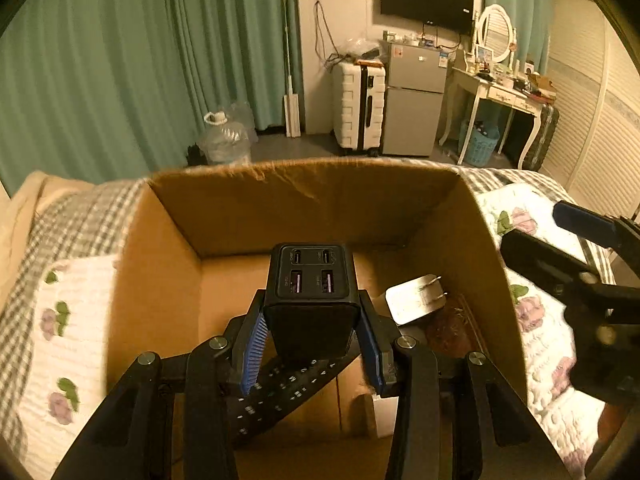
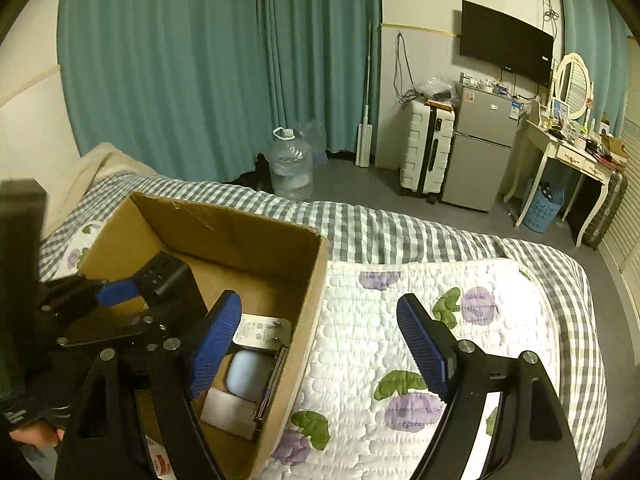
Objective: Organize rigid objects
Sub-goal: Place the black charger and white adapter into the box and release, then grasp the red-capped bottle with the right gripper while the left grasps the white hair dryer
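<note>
Inside the box (image 1: 472, 216) on the bed (image 2: 400, 232), a white plug (image 1: 416, 298) and a remote (image 1: 292, 392) lie partly hidden. The left tongs (image 1: 312, 334) clamp a black charger (image 1: 310, 304) above the box. The right tongs (image 2: 320, 344) gape empty over the box's right wall.

My right gripper (image 2: 320, 344) spreads empty blue-padded fingers (image 2: 216, 344) over the brown cardboard box (image 2: 308, 280) rim and floral white quilt (image 2: 380, 320); my left gripper (image 2: 132, 286) clamps a black charger block (image 2: 168, 276) inside.
</note>
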`<state>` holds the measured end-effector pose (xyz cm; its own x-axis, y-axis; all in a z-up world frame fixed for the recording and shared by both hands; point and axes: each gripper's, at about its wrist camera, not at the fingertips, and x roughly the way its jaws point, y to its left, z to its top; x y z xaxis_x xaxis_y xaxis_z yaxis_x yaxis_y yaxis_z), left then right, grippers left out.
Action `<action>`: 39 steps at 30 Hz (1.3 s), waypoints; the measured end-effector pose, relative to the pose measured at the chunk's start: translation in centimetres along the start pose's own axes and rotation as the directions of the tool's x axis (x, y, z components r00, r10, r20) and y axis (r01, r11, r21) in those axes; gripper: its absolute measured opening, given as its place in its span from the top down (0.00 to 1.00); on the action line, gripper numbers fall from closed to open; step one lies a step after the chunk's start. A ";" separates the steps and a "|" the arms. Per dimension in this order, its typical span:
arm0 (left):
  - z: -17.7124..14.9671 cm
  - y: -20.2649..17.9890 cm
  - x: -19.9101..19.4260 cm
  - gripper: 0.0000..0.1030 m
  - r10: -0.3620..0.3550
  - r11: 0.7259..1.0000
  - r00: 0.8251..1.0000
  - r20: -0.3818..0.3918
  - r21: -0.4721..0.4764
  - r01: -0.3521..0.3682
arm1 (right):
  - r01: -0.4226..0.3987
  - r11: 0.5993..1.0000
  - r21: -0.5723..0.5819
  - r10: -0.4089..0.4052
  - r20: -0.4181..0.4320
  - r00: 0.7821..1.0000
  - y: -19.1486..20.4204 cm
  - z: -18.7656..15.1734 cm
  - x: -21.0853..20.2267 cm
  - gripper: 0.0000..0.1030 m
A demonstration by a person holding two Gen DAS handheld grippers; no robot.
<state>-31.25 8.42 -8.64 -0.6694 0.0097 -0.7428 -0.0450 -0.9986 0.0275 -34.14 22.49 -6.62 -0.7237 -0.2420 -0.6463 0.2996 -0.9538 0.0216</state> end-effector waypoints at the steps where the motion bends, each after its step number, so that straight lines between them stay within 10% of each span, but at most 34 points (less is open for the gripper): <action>1: -0.1 0.0 0.2 0.57 -0.006 1.000 1.000 0.006 -0.007 0.006 | 0.001 1.000 0.003 -0.001 0.000 1.000 0.0 0.0 0.0 0.18; 5: -0.1 0.1 -0.4 0.42 0.022 1.000 0.998 0.064 0.001 -0.023 | 0.007 1.000 0.008 -0.007 0.011 1.000 0.1 0.0 -0.2 0.12; 21: -2.4 3.8 -14.6 0.33 0.092 0.994 0.960 0.264 0.035 -0.105 | -0.008 0.996 -0.084 0.025 0.206 0.978 4.2 -2.4 -11.9 0.01; 25: -5.7 4.7 -17.2 0.33 0.132 0.988 0.946 0.297 0.037 -0.150 | -0.021 0.992 -0.127 0.043 0.178 0.983 6.4 -6.2 -12.6 0.01; 39: -15.4 10.3 -10.1 0.32 0.154 0.978 0.984 0.088 -0.157 -0.139 | -0.119 0.968 -0.220 0.092 -0.127 0.988 12.9 -14.4 -4.2 0.09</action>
<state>-13.56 -2.75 -11.13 -0.7311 -0.1397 -0.6678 0.1652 -0.9859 0.0253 -18.36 13.78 -14.61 -0.6084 -0.3047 -0.7328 0.5130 -0.8555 -0.0702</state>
